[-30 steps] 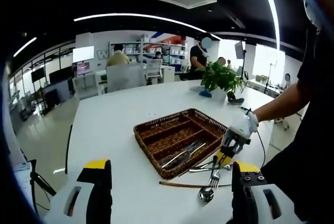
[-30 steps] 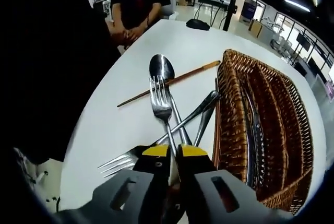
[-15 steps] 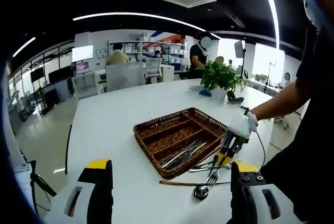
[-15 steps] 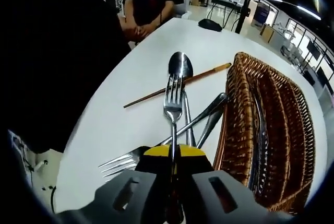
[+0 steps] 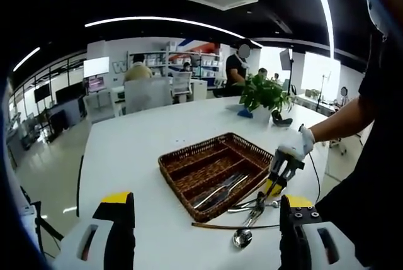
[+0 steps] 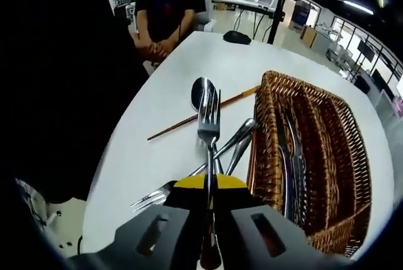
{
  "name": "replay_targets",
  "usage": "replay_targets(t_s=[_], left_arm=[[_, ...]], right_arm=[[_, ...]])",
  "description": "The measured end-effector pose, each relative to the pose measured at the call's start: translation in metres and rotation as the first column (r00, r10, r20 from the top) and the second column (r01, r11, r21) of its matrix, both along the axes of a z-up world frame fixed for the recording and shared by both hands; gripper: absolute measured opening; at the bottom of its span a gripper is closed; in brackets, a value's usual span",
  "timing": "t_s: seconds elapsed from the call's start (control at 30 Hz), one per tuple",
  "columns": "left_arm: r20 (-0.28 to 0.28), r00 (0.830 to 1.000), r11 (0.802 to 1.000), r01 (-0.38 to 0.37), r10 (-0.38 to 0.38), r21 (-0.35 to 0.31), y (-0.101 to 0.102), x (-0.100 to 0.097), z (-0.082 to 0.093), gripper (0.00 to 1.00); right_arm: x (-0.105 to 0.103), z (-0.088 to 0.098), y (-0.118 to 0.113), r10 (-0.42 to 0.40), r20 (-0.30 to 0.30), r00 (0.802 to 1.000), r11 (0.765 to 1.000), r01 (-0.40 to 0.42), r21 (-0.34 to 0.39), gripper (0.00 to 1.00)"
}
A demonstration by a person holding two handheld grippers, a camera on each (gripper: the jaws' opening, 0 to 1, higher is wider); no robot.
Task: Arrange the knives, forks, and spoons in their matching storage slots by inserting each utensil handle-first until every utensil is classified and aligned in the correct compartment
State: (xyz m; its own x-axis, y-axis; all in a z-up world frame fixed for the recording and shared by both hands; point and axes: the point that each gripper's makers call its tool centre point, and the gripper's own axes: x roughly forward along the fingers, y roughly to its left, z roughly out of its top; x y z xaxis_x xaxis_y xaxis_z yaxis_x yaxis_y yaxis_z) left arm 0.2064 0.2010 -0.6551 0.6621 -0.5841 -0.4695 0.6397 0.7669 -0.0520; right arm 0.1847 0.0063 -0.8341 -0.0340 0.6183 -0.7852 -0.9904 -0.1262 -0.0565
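The right claw (image 6: 209, 185) was pinched on a fork (image 6: 209, 125), tines forward, raised over loose cutlery (image 6: 236, 147) on the white worktop (image 6: 170, 87) just beside the wicker tray (image 6: 315, 125), while the left claw (image 5: 204, 210) hung spread, well apart.

glossy metal fork (image 6: 209, 133), rough woven wicker tray (image 6: 327, 157), smooth white table (image 6: 157, 157)

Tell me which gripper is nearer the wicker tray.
Right. The right gripper, shut on a fork, hovers right beside the wicker tray, over the loose cutlery at its edge. The left gripper sits farther back, jaws open, with bare table between.
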Motion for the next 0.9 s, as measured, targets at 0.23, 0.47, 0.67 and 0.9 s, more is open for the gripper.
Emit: replay_targets(t_s=[0.23, 0.47, 0.67, 0.9], left_arm=[[0.008, 1.000, 1.000, 0.016, -0.016, 0.001, -0.005, 0.000, 0.003, 1.00], [0.033, 0.999, 1.000, 0.011, -0.010, -0.017, -0.007, 0.002, 0.009, 1.00], [0.044, 0.999, 1.000, 0.005, -0.003, -0.031, -0.011, 0.003, 0.012, 1.00], [0.058, 0.998, 1.000, -0.001, 0.002, -0.027, -0.012, 0.001, 0.011, 1.00]], right_arm=[[0.005, 0.032, -0.002, -0.037, 0.016, 0.999, 0.999, 0.037, 0.023, 0.00], [0.013, 0.062, -0.003, -0.034, 0.075, 0.997, 0.999, 0.032, 0.027, 0.00], [0.021, 0.093, -0.003, -0.043, 0.135, 0.990, 0.999, 0.039, 0.036, 0.00], [0.031, 0.119, -0.001, -0.069, 0.186, 0.980, 0.997, 0.063, 0.039, 0.00]])
